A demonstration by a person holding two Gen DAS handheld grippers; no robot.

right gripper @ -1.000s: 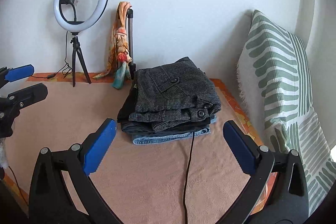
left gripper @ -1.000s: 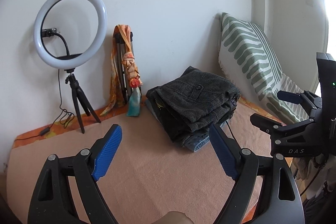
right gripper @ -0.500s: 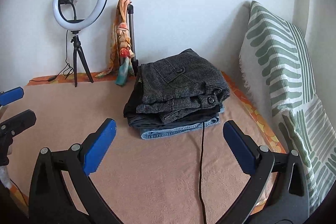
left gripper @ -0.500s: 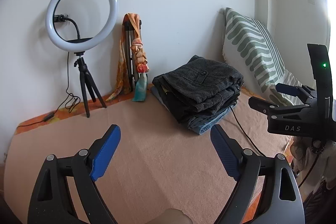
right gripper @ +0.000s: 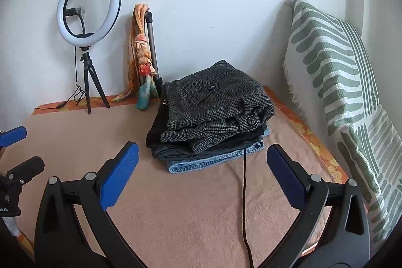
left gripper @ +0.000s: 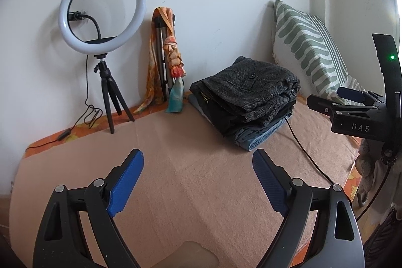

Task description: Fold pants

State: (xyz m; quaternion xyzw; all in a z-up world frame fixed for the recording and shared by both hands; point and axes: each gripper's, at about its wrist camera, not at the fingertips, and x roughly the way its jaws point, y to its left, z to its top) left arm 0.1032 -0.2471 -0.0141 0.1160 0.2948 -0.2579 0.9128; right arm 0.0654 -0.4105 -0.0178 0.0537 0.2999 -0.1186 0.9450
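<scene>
A stack of folded pants (left gripper: 251,97) lies at the back of the peach blanket (left gripper: 196,167), grey tweed on top, dark pairs and blue jeans beneath; it also shows in the right wrist view (right gripper: 213,112). My left gripper (left gripper: 198,177) is open and empty, well in front of and left of the stack. My right gripper (right gripper: 201,175) is open and empty, just in front of the stack; it shows from the side in the left wrist view (left gripper: 336,99). The left gripper's fingers (right gripper: 15,135) show at the left edge of the right wrist view.
A ring light on a tripod (left gripper: 103,16) stands at the back left with its cable. A folded tripod with an orange scarf (left gripper: 165,54) leans on the wall. A green striped pillow (right gripper: 334,82) stands at the right. A black cable (right gripper: 243,192) runs across the blanket.
Both grippers have pulled back from the stack and stayed open. The stack sits farther away in both views.
</scene>
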